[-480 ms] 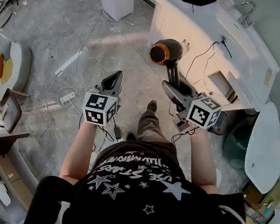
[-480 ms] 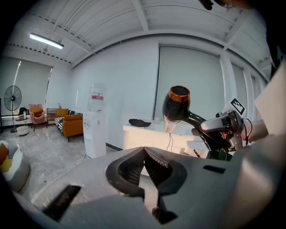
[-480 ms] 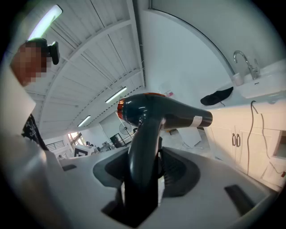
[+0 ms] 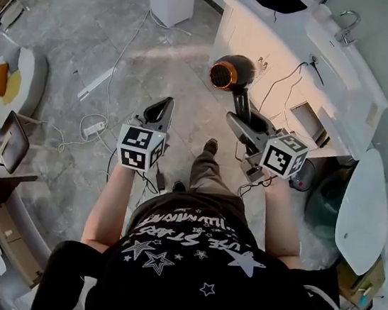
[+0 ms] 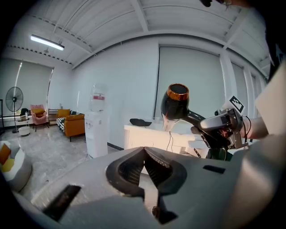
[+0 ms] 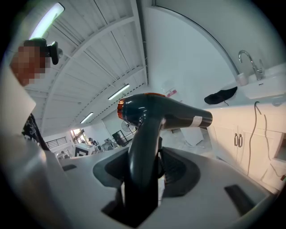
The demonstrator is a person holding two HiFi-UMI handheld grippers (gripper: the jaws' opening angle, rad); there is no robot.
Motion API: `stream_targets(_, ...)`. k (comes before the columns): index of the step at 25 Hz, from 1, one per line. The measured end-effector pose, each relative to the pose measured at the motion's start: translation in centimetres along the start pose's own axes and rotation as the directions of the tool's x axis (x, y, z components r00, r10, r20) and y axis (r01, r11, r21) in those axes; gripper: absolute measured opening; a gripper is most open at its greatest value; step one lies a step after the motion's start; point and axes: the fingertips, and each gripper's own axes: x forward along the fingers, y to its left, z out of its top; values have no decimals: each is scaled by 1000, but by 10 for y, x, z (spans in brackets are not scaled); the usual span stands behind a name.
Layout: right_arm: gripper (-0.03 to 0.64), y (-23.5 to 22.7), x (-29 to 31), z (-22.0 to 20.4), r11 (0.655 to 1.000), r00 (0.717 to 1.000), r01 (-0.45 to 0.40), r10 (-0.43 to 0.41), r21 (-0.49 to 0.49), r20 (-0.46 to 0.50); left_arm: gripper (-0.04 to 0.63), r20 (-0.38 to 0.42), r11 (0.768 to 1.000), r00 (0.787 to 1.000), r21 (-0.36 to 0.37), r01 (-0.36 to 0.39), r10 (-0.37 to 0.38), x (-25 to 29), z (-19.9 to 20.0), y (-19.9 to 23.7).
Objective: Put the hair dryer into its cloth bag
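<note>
Forward, right tool (image 4: 240, 123) (on hair dryer (image 4: 231, 73))

bright ceiling strip lights (image 5: 47, 42); fisheye-warped dark edges, near parts perhaps soft.

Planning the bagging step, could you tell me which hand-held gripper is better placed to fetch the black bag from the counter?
Probably the left: the left hand-held gripper is shut and empty, while the right hand-held gripper holds the hair dryer by its handle.
</note>
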Motion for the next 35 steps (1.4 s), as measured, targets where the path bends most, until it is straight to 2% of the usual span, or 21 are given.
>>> stream_targets(8,195,-6,0,-2,999,999,34,-34,15,0,11,-13,1000,1000,8,16,-16,2,-4,6)
stream_targets(12,196,-22,10,7,999,999,51,-51,11,-13,11,-1,1000,1000,6,7,-7,18,10,25)
stream_targets(31,198,-185,82,122,998,996,-5,0,-56,-91,11,-18,998,999,47,-40,41,206,91,75)
stream_targets(35,198,-206,88,135,998,994,-14,8,-63,-106,11,-13,997,999,60,-46,47,236,107,80)
